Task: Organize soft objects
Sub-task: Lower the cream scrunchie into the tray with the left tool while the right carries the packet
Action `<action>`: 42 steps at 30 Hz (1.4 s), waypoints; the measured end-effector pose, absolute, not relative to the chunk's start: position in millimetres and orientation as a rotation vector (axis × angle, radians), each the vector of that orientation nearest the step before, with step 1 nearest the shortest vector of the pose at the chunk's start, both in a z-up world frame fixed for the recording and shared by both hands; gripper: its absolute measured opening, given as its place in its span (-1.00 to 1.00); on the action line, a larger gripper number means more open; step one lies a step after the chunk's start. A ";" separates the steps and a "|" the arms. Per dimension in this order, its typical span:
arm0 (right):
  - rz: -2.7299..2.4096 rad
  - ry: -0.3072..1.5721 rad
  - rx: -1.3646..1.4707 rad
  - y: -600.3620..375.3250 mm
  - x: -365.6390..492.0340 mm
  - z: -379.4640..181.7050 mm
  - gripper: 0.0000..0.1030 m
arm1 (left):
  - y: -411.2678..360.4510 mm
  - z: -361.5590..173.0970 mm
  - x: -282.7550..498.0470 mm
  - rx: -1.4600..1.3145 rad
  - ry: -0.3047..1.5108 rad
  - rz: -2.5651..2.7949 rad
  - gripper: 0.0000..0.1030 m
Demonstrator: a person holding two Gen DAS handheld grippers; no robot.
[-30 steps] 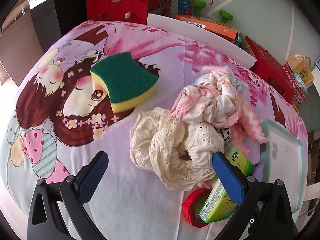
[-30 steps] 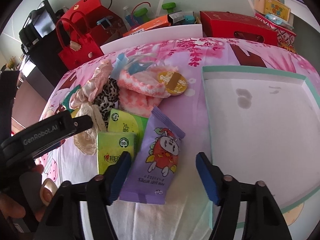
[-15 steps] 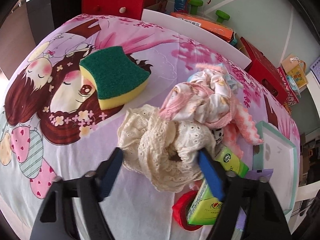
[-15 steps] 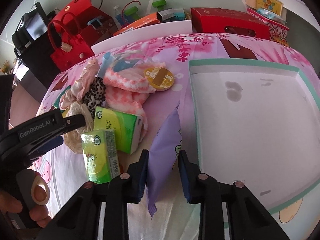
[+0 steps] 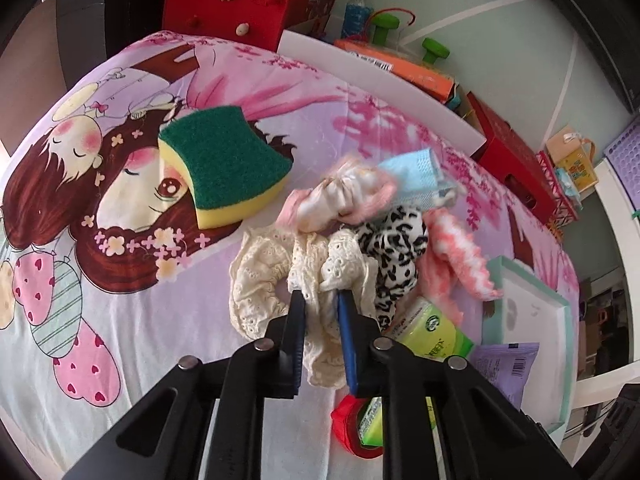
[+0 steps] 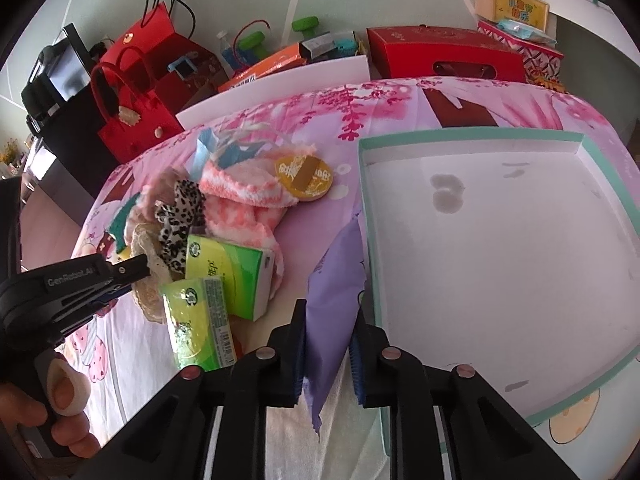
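While closing, left tool (image 5: 320, 300) pinches cream lace scrunchie (image 5: 272, 280).

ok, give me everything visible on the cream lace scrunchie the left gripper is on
The cream lace scrunchie is a ruffled ring of off-white eyelet fabric, soft and crumpled, lying on the printed bedsheet. The left gripper is closing on its right-hand bunch, with lace between the blue pads, while the left loop rests flat on the sheet. A leopard-print scrunchie presses against its right side and a pink floral scrunchie overlaps its top edge. The right wrist view shows only a sliver of it.
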State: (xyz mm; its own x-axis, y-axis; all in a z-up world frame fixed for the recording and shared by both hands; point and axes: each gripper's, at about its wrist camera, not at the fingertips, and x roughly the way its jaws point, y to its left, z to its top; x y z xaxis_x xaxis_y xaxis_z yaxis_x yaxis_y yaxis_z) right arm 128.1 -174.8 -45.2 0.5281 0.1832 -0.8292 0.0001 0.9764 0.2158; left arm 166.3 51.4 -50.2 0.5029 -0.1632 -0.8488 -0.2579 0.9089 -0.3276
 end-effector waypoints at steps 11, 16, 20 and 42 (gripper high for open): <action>0.127 0.913 0.219 -180.0 119.6 -21.8 -0.74 | 61.6 -13.2 148.1 -0.447 0.913 0.055 -0.74; 0.129 0.849 0.245 -184.9 114.9 -8.3 -0.75 | 64.0 13.2 135.5 -0.451 0.799 0.026 -0.74; 0.131 0.813 0.258 -188.8 113.3 -0.6 -0.75 | 56.8 36.3 125.7 -0.408 0.700 -0.011 -0.74; -0.244 0.807 0.377 -306.3 124.7 2.5 -0.75 | -62.0 48.3 149.5 -0.260 0.808 -0.351 -0.74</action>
